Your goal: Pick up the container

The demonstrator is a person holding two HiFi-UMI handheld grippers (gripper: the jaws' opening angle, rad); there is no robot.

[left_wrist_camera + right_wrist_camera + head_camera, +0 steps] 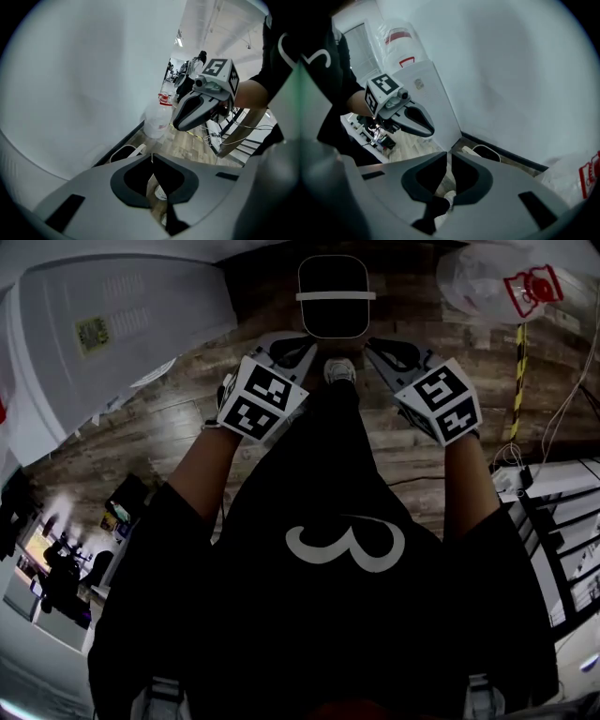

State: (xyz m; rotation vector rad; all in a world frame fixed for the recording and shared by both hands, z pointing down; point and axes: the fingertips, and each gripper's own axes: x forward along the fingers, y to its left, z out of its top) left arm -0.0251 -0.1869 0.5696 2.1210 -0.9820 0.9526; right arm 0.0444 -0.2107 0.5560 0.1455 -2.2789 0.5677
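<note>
The container [335,296] is a rounded-rectangular bin, black on the outside and dark within, with a white rim and a white bar crossing its upper part. It stands upright on the wooden floor [403,456], near the foot of the pale wall.

Both tools hang well apart from it, on the near side. The left gripper [307,341] has its jaws pressed together with nothing between them; its own view shows only floor and a white shoe [339,370] through the gaps behind the tips. The right gripper [377,345] is likewise pressed together and empty. The two tools tilt toward each other, tips near the shoe, the left one to its left and the right one to its right. The container sits just beyond the shoe, farther out, on the line between the two tools, touching neither.

The container's inside reads as plain dark in all three views, so what it holds cannot be told. To its far right a clear plastic bag [492,277] with a red-and-white label rests on the floor; its contents are not clear either. To the left stands a large white appliance [103,329], and at the near right a white rack [553,521] with cables.
</note>
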